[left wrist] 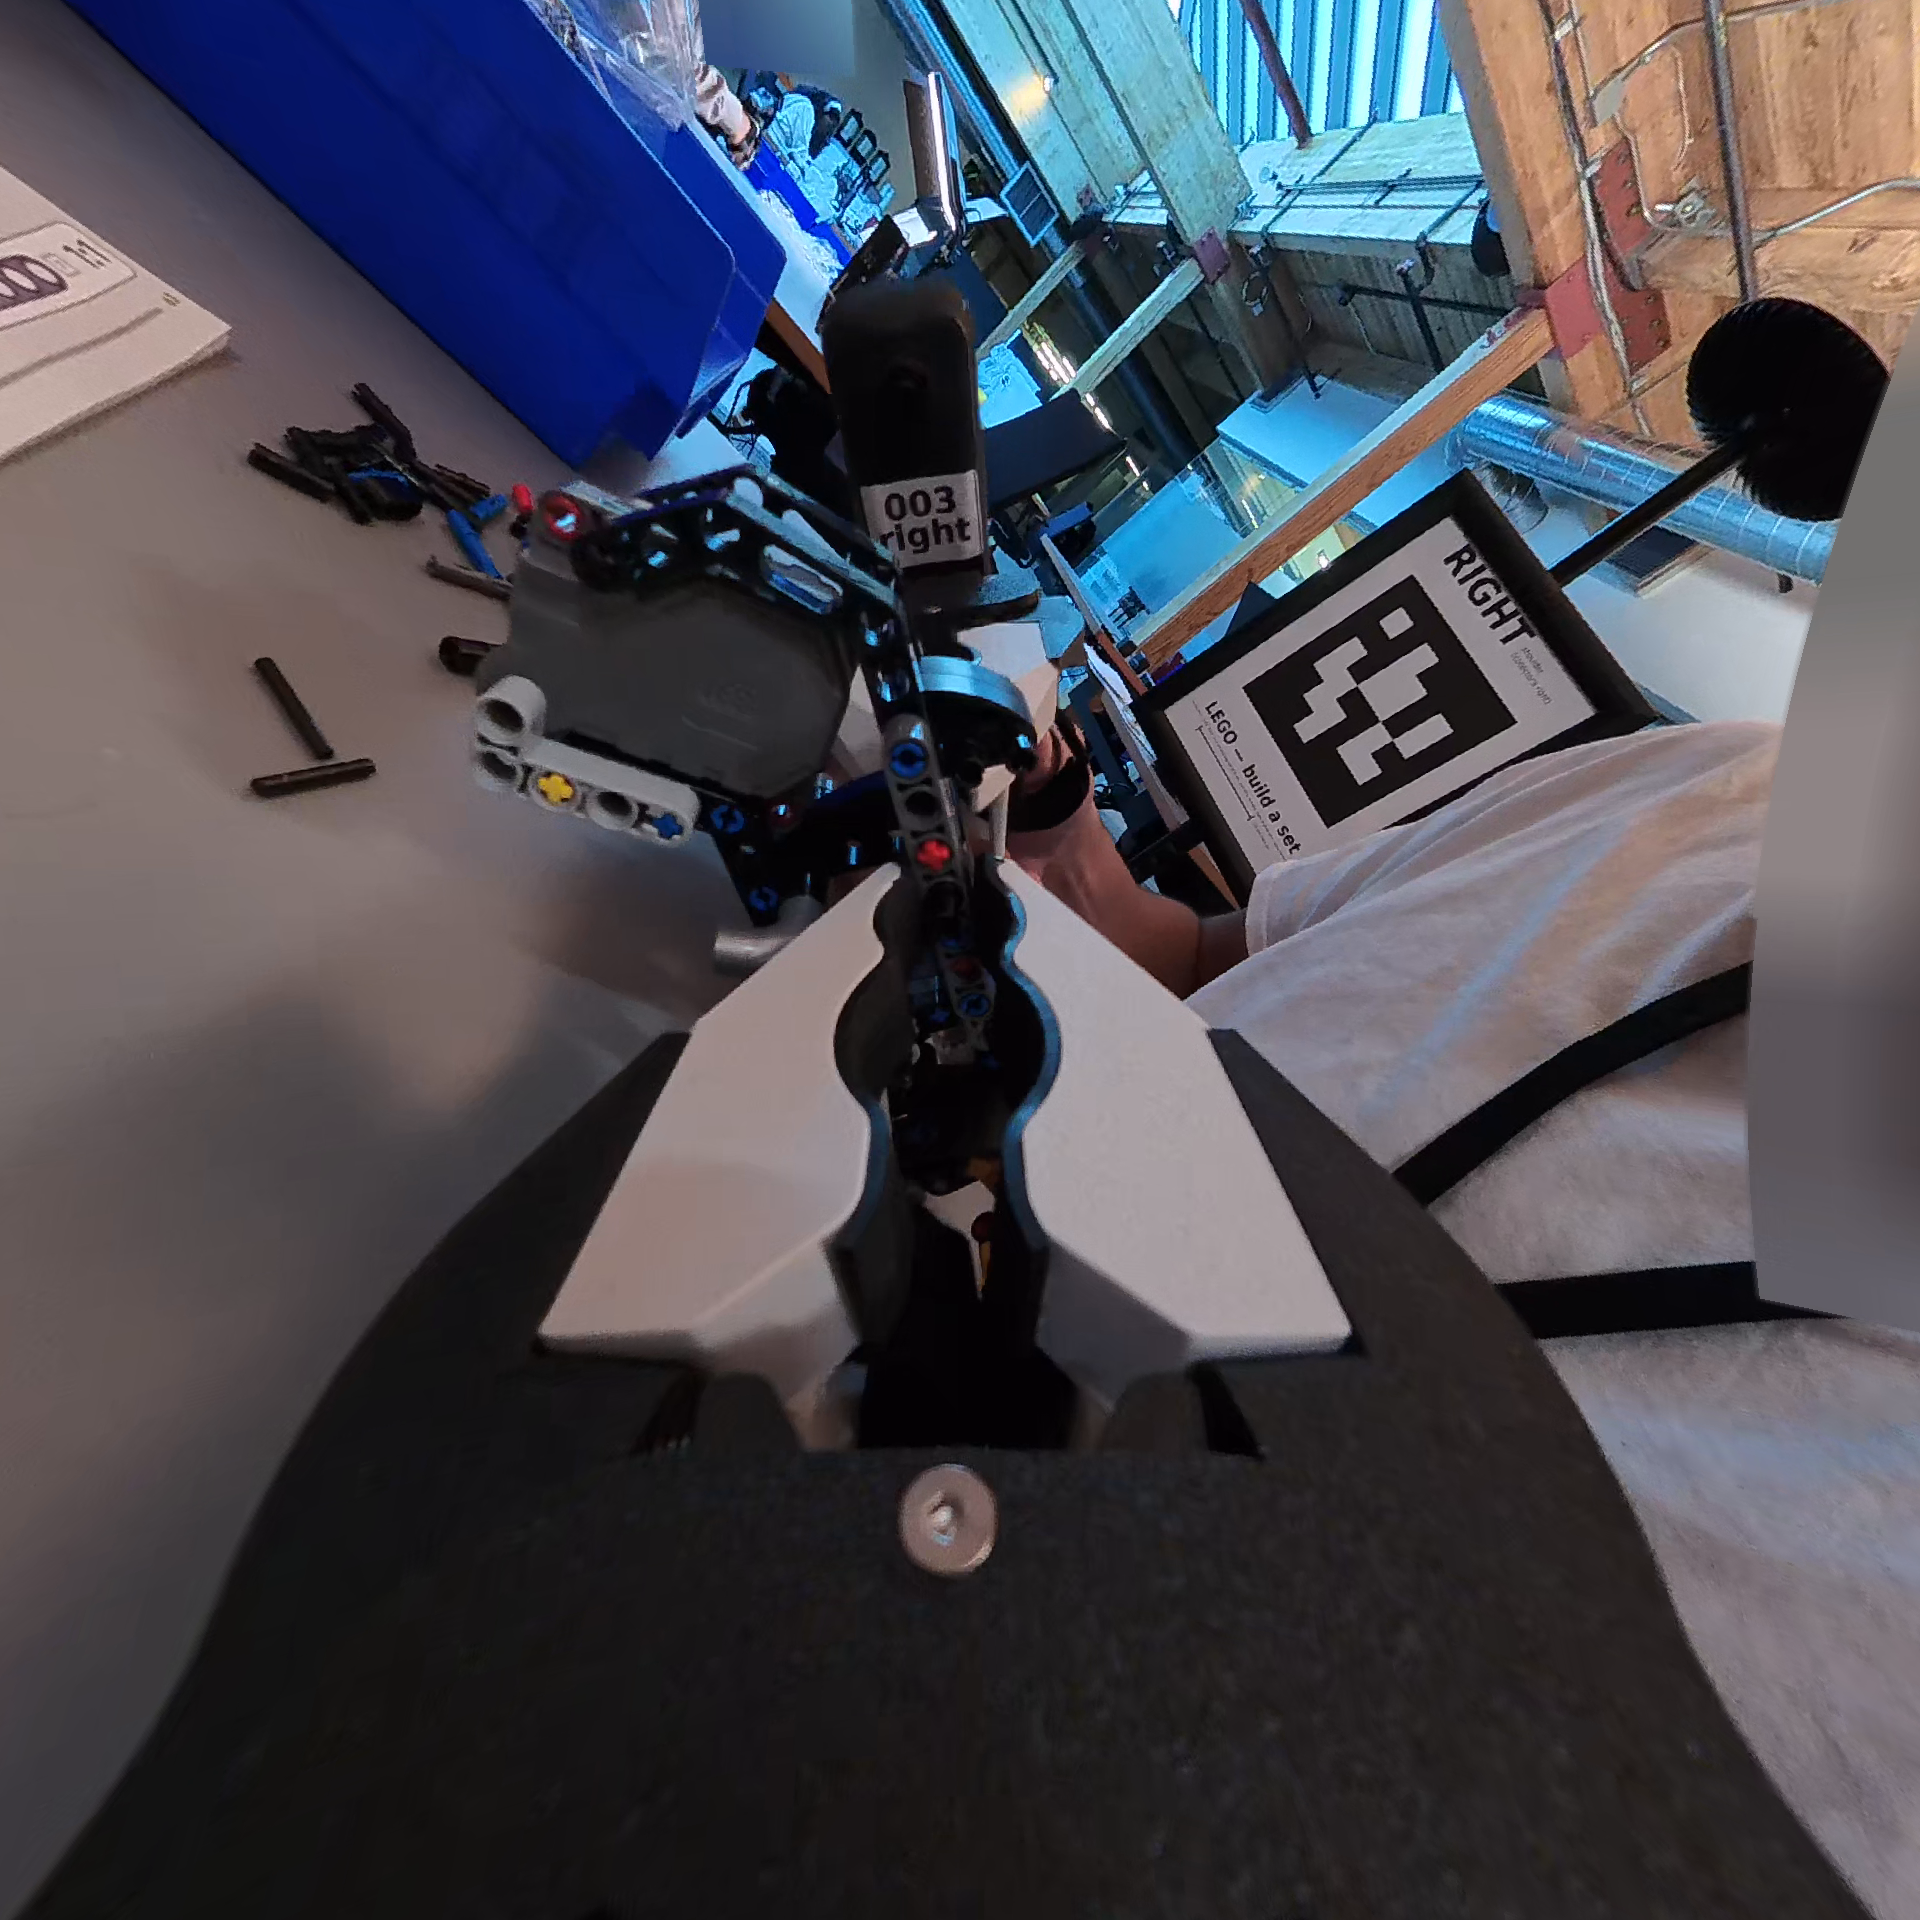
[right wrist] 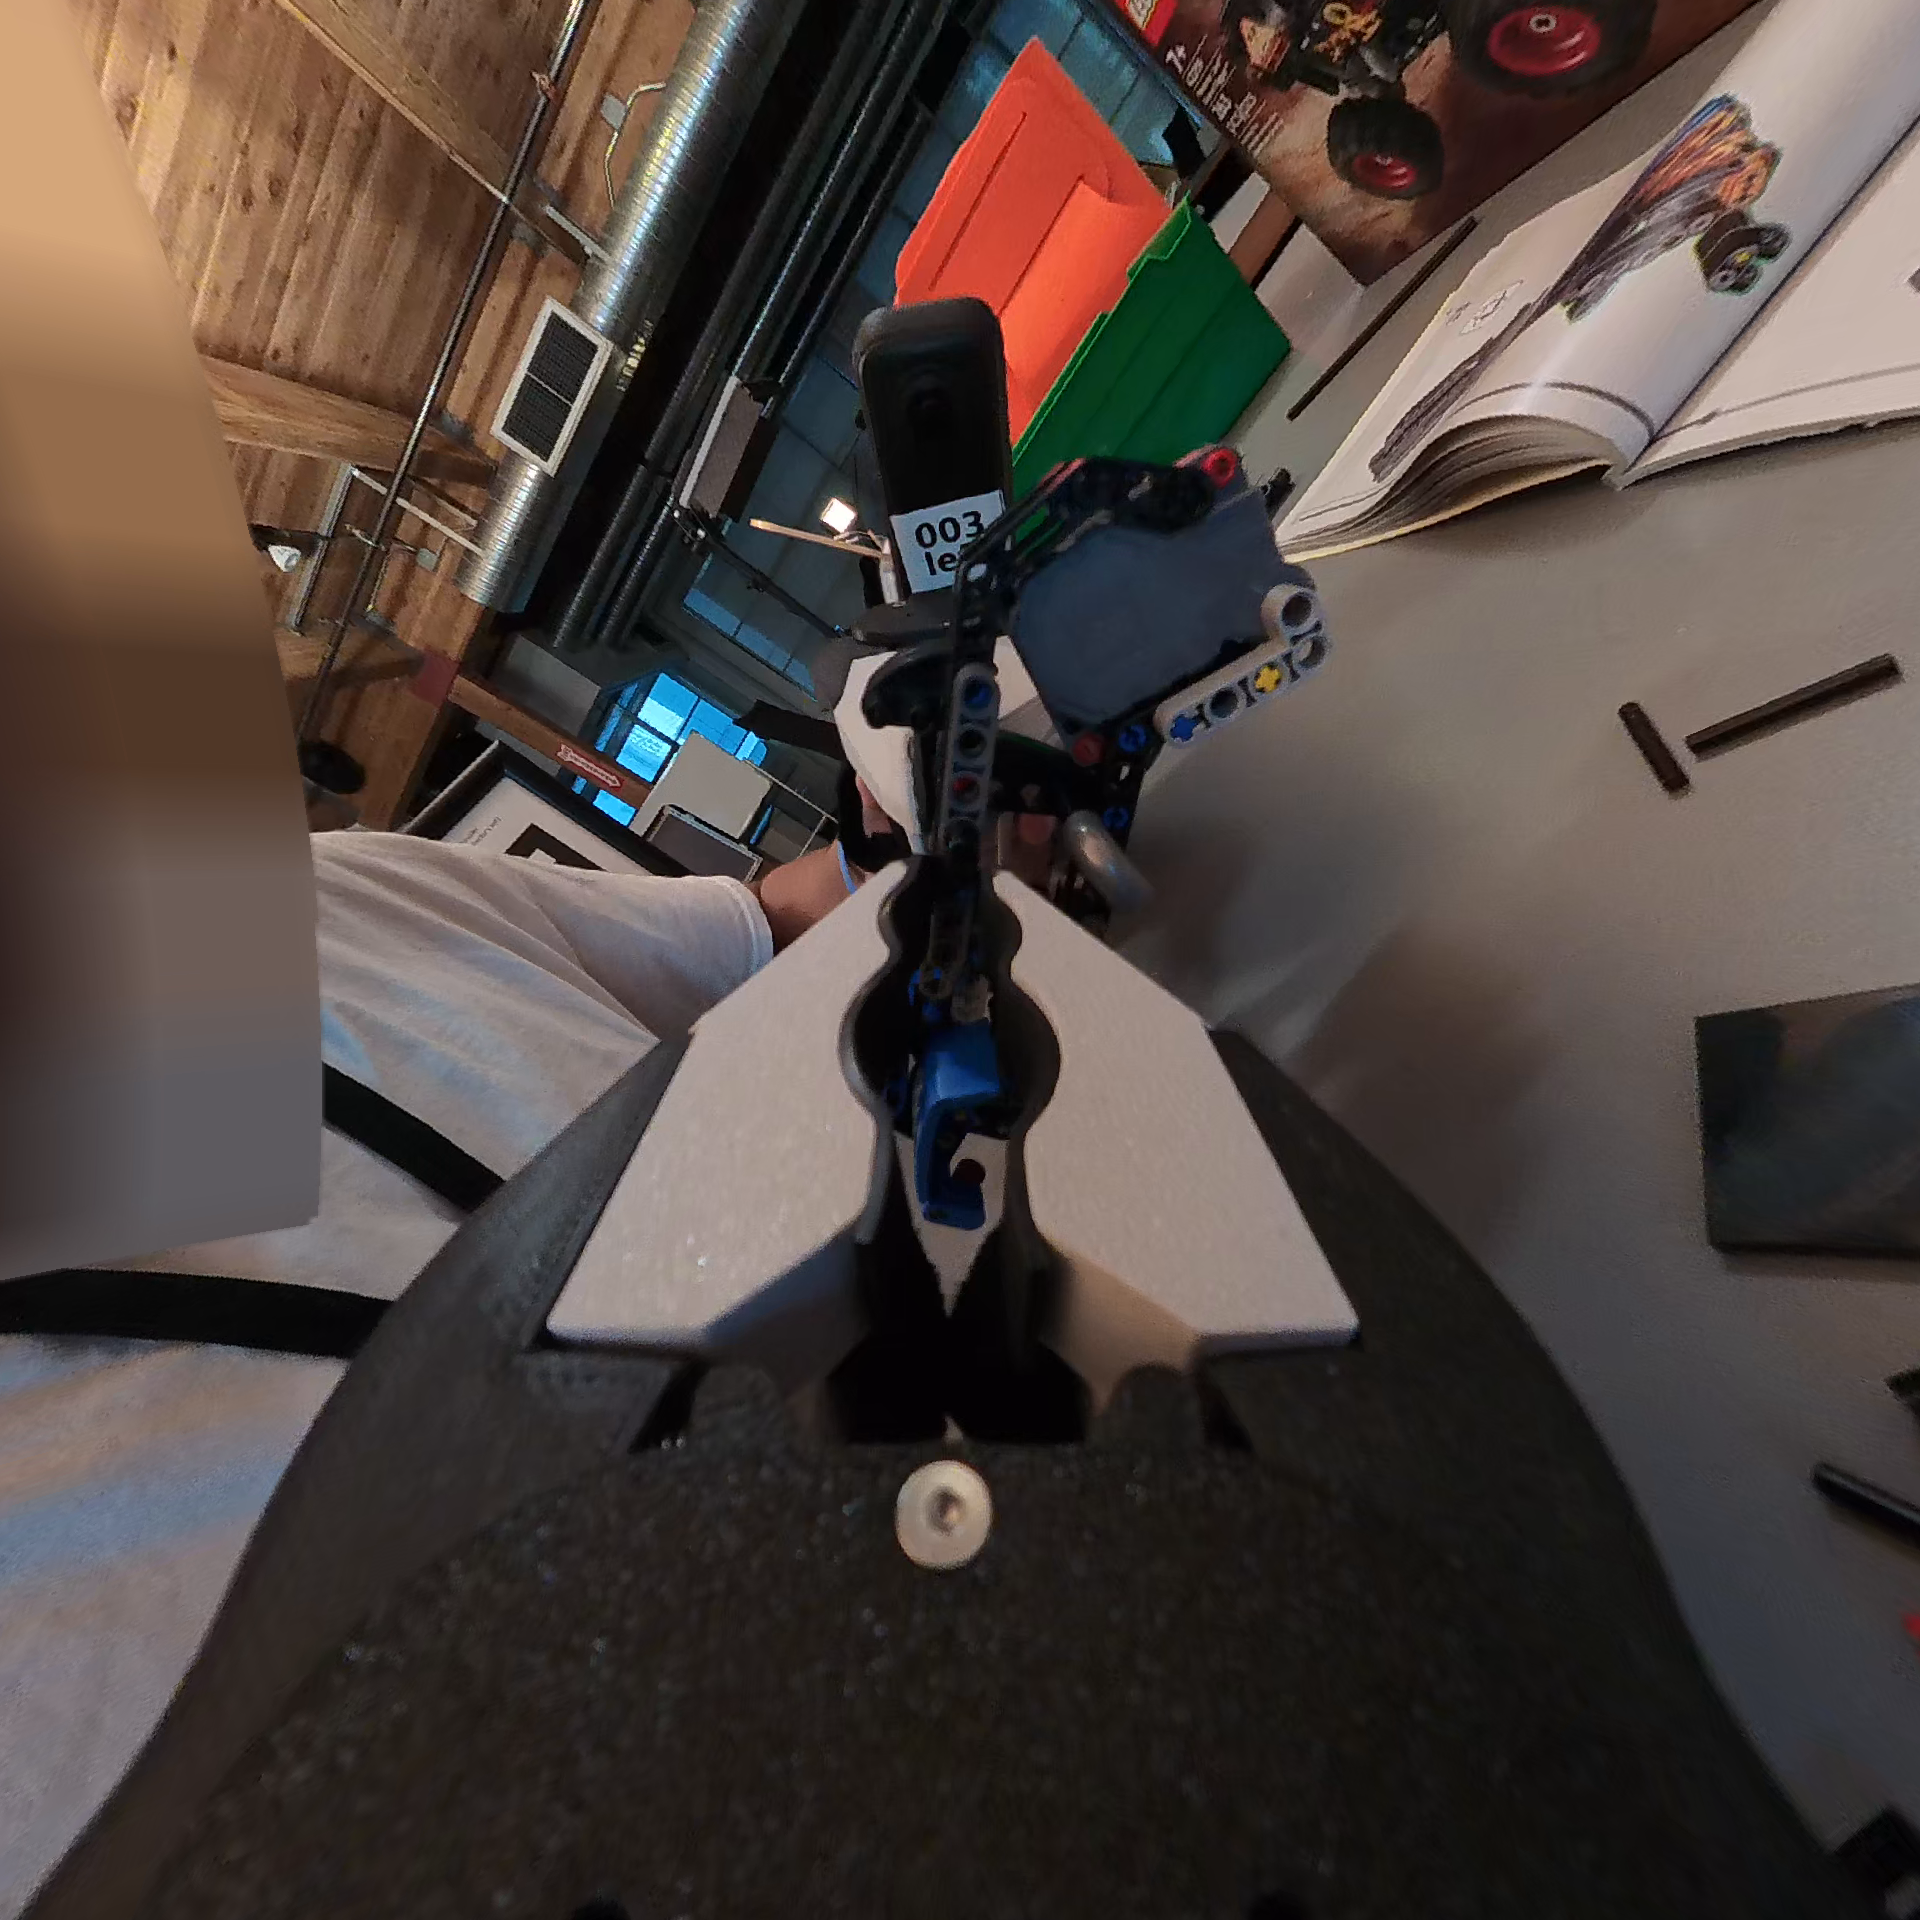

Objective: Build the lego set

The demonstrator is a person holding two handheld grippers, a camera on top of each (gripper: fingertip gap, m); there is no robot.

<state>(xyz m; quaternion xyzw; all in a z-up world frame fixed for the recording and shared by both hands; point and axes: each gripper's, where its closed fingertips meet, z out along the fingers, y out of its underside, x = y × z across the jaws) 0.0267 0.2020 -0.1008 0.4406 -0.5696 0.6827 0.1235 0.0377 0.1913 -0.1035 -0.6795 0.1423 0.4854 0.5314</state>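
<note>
Both grippers pinch the same half-built model from opposite ends, holding it up off the table. The left gripper [left wrist: 940, 904] has its tips pressed onto the black beam [left wrist: 925, 800] that juts toward it; the right gripper [right wrist: 948, 883] is likewise clamped on a thin edge of that beam [right wrist: 971, 727], with a blue piece [right wrist: 951, 1112] sitting deeper between its fingers. The model [left wrist: 675, 665] hangs just ahead of the tips and off to one side of each tool, its grey motor block [right wrist: 1132, 623] carried by the frame.

Handling, as I judge it: rigid plastic, light except for the grey block, which puts weight off-axis and will want to twist the beam in the tips. The pin joints can pop apart under sideways force, so hold the long beam flat across its faces, close to the block, not the small white lift-arm [left wrist: 582, 758].

The left view alone shows loose black pins [left wrist: 353, 468] and axles [left wrist: 296, 717] on the table [left wrist: 156, 935] beyond the model, a blue bin [left wrist: 468, 208] and a booklet corner [left wrist: 73, 312]. The right view alone shows the open manual [right wrist: 1621, 312], the set box [right wrist: 1403, 94], orange and green bins [right wrist: 1091, 281], a dark plate [right wrist: 1808, 1122] and two black axles [right wrist: 1766, 717]
</note>
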